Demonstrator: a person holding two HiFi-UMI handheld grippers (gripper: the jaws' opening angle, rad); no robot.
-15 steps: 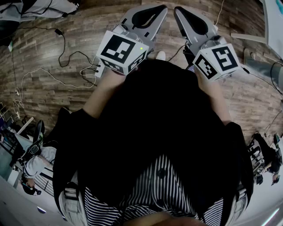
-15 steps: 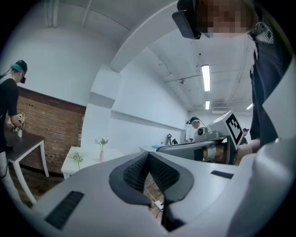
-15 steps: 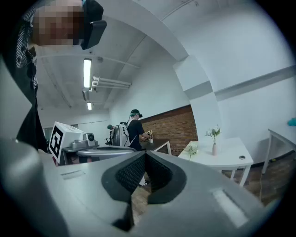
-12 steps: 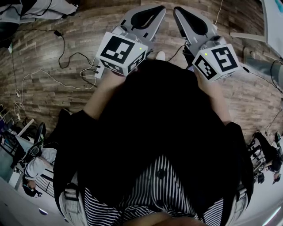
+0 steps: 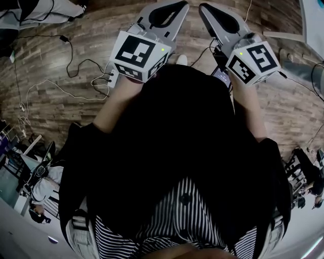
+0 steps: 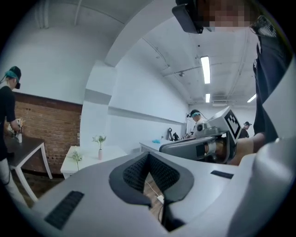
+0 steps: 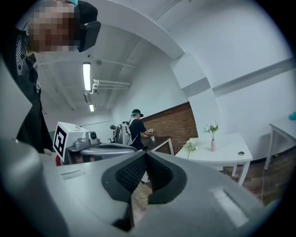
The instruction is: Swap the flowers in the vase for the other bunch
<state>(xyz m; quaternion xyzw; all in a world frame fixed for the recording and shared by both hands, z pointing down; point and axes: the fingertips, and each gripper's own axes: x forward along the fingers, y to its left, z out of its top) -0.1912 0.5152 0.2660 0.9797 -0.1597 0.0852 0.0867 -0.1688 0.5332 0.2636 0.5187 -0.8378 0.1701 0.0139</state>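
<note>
- Left gripper (image 5: 181, 5): fingers closed, dark ribbed pads meeting at the tips, nothing between them.
- Right gripper (image 5: 204, 10): same, fingers shut and empty.
- Both are held side by side at waist level over the brown wood-plank floor (image 5: 50, 106), aimed only slightly downward.
- The task's things are well apart from both grippers. The small pink narrow vase (image 7: 213, 146) stands upright on the white rectangular surface (image 7: 233, 150) across the room, with white flowers on green stems (image 7: 212, 128) in it.
- The other bunch, a pale green-white sprig (image 7: 189, 146), sits near that surface's front edge. Too small to tell whether it lies flat or is propped.
- The left gripper view shows the same layout: vase (image 6: 100, 154), second sprig (image 6: 76, 158).
- Judgement: the swap is not started and the approach is not made yet.
- Risks:
  - A loose black cable (image 5: 76, 60) and a thin white cable (image 5: 55, 90) snake across the floor, a trip or snag hazard on the way over.
  - The vase looks light and narrow. Pulling the stems with the vase unsteadied likely lifts or tips it.
  - The stems are thin, so they slip out of a loose pinch or kink under a hard one.
  - The sprig near the edge can get knocked off by a careless reach.
  - Fingers must open before any grasp; arriving shut just shoves things.
</note>
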